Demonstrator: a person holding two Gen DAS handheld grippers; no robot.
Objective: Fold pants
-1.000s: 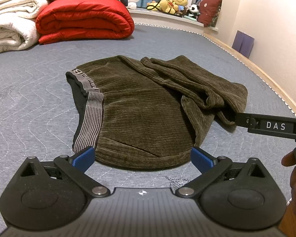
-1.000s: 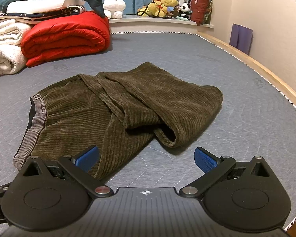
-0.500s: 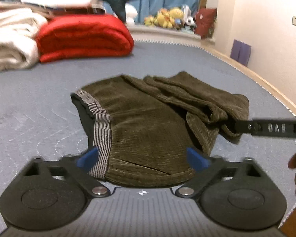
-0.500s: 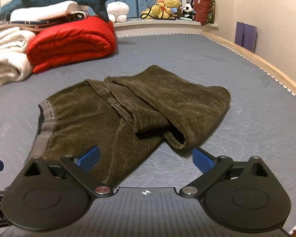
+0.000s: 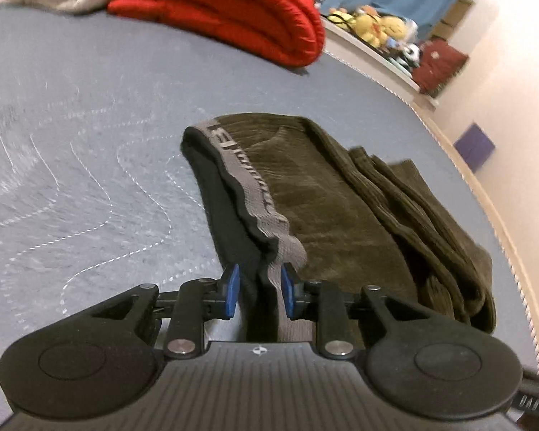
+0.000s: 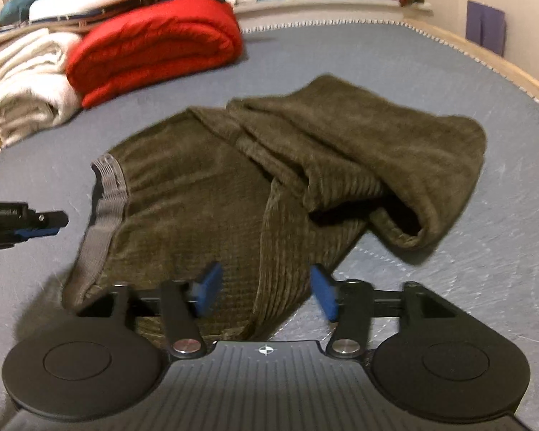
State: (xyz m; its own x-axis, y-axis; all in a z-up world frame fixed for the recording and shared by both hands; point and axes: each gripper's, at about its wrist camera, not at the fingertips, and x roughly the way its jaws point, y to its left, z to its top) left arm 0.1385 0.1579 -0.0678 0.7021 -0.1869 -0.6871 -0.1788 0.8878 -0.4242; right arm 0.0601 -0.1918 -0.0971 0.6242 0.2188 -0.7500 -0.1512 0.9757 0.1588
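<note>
The left gripper (image 5: 258, 294) has its fingers pinching the grey waistband (image 5: 249, 194). The right gripper (image 6: 264, 289) has its fingers spread around the near hem. The corduroy pants (image 6: 298, 172) lie on the bed (image 6: 467, 107), legs already doubled over; a final fold looks left.

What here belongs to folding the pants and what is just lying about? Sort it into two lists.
Job: pants; waistband, between the left gripper's pads; right gripper, half open around the near edge.

Lying about: red quilt, white blankets, plush toys, purple sheet.
</note>
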